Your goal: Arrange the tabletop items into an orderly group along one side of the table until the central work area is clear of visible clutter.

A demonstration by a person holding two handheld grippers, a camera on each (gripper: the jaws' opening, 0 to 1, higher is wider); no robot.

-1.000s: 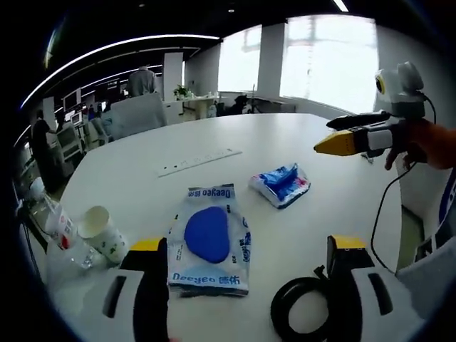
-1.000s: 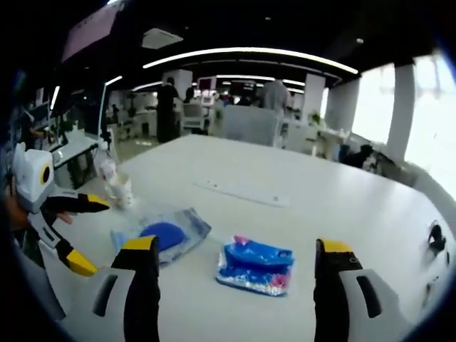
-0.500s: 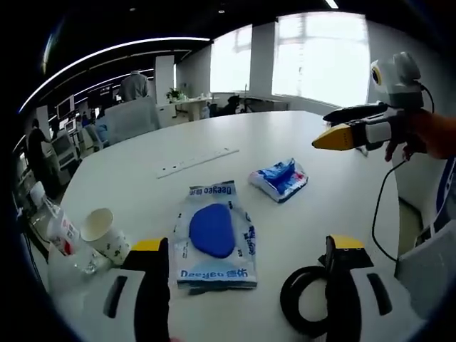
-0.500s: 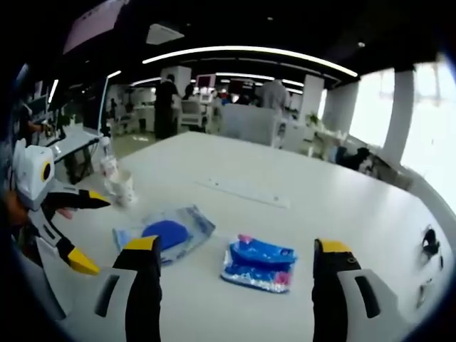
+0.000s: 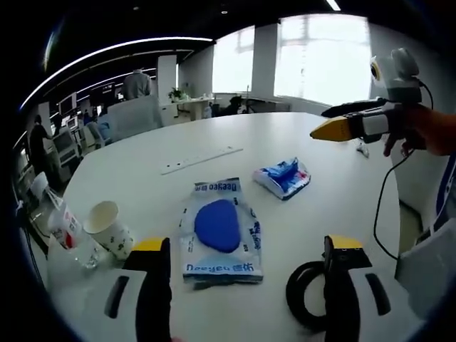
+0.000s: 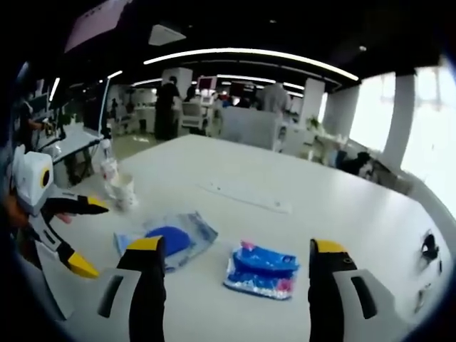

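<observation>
**A:** ok so what's on the table? I count a flat pack with a blue thing inside lying mid-table, a small blue packet just past it, a paper cup and a bottle off by the near left edge, a black cable coil right by the left gripper, and a long white strip further back.

**B:** yep. Both sets of jaws are wide apart, nothing in them. The right gripper is hovering over the packet, packet sitting between its jaws in the right gripper view.

**A:** handling guesses?

**B:** Both packs look like soft film, light and probably slippery on that smooth top. I'd pinch the packet across its puffy middle rather than a thin edge. The flat pack I'd take by a sealed end, or just slide it.

**A:** cup?

**B:** Light and crushable, easy to tip. Grip the wall low and gently. The coil is floppy, so grab across the bundle.
</observation>
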